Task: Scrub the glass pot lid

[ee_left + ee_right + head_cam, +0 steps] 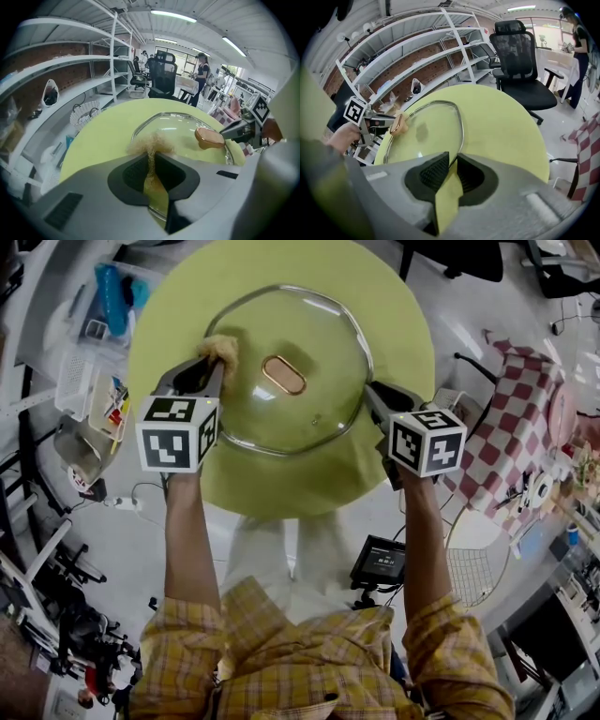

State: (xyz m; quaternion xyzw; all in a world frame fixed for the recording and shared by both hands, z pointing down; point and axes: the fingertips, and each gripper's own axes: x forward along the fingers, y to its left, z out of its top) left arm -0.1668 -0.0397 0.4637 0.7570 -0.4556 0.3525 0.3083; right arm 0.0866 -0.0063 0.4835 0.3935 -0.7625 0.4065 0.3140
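A glass pot lid with a steel rim and a copper-coloured handle lies on the round lime-green table. At the lid's left rim, my left gripper is shut on a tan fibrous scrubber. The left gripper view shows the scrubber pinched in the left gripper and fanning out on the lid. My right gripper is shut on the lid's right rim. The right gripper view shows the rim running into the right gripper.
White shelving and storage bins stand to the left. A black office chair sits beyond the table. A red-checked cloth table is at the right, and a small screen device sits below the table's near edge.
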